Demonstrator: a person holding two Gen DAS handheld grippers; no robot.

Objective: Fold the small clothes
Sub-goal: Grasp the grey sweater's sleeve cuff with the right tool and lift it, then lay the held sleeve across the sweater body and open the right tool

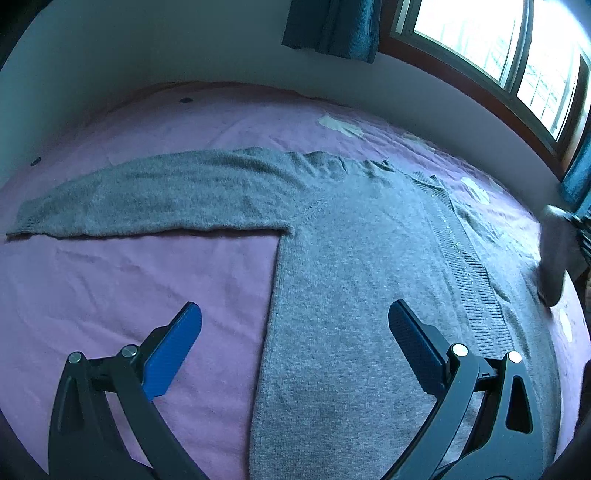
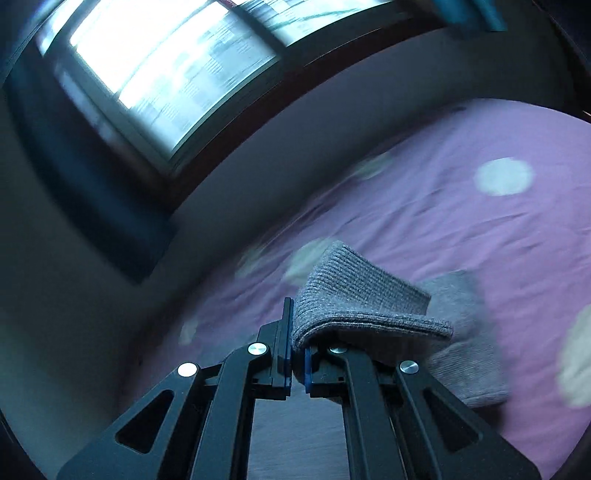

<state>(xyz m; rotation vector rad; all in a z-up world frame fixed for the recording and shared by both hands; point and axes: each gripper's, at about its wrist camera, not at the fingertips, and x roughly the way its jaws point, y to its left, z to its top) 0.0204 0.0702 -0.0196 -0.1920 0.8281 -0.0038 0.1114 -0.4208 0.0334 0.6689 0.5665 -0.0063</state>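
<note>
With the right gripper [image 2: 297, 347] clamped on only the ribbed cuff [image 2: 354, 295] and the left gripper [image 1: 295, 347] gaping above the grey cardigan [image 1: 369, 277] spread on the pink bedsheet [image 1: 129, 288], the thin bite may slip, dropping the sleeve mid-fold.

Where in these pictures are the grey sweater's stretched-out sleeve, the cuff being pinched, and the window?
Sleeve [image 1: 147, 199]: left wrist view, middle of the flat sleeve.
Ribbed cuff [image 2: 354, 295]: right wrist view, ribbed end held in the right gripper [image 2: 297, 354].
Window [image 1: 480, 33]: left wrist view, bright pane.
</note>
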